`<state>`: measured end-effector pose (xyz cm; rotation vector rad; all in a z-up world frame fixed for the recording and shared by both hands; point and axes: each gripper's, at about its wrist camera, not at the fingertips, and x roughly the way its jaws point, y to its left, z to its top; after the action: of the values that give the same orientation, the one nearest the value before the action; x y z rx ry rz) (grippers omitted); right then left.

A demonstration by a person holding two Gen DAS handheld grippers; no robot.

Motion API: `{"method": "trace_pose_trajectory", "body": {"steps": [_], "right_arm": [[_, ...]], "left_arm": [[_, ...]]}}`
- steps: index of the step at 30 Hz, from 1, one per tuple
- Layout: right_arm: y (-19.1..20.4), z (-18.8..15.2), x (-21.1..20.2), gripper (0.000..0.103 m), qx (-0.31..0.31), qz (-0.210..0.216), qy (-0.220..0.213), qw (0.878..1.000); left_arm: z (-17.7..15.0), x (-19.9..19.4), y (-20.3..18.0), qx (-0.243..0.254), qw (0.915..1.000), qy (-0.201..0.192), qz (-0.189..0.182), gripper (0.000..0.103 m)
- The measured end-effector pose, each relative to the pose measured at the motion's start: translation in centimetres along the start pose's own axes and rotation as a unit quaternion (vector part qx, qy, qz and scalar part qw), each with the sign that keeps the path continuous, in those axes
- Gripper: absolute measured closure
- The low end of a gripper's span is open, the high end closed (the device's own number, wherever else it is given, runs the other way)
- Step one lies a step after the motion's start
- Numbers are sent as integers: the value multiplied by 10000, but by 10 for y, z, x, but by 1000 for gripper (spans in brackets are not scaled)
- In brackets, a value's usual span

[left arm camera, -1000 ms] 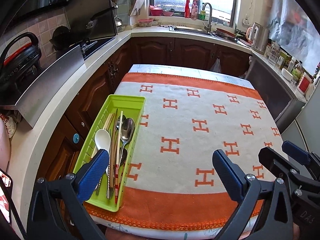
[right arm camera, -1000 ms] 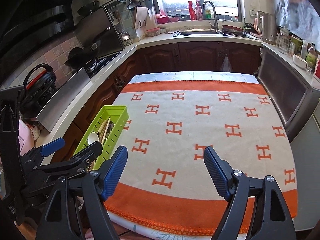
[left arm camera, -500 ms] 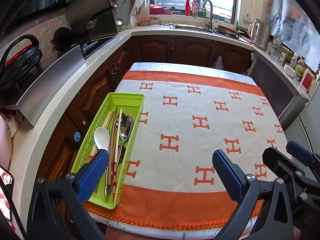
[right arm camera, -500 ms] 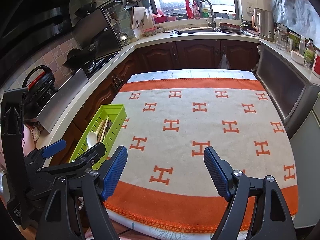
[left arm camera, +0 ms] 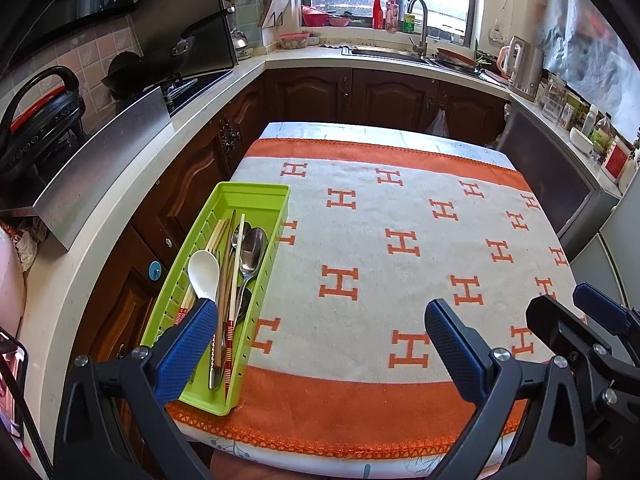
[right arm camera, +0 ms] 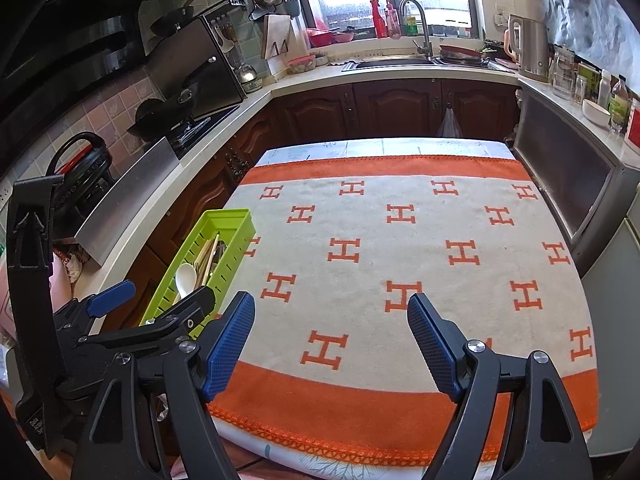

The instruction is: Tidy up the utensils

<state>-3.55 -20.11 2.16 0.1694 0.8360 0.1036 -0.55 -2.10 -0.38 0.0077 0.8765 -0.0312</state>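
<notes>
A home kitchen is shown. Everything is arranged around a table (right arm camera: 400, 264) covered with an orange-and-white cloth. Dark wooden cabinets (right arm camera: 396, 108) under a pale worktop are wrapped around its far and left sides. Beyond the table, a sink with a tap (right arm camera: 420, 28) is set below a window. To the left, a hob with a wok (right arm camera: 164, 120) is seen; to the right, a kettle (right arm camera: 532, 52) and bottles are kept.
</notes>
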Motion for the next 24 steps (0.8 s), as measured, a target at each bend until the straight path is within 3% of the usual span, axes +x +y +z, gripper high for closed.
{"method": "trace_pose_trajectory", "body": {"steps": [24], "right_arm": [[-2, 0, 0, 23, 5, 10, -4, 10000]], "left_arm": [[0, 0, 0, 1, 10000, 0, -4, 1]]}}
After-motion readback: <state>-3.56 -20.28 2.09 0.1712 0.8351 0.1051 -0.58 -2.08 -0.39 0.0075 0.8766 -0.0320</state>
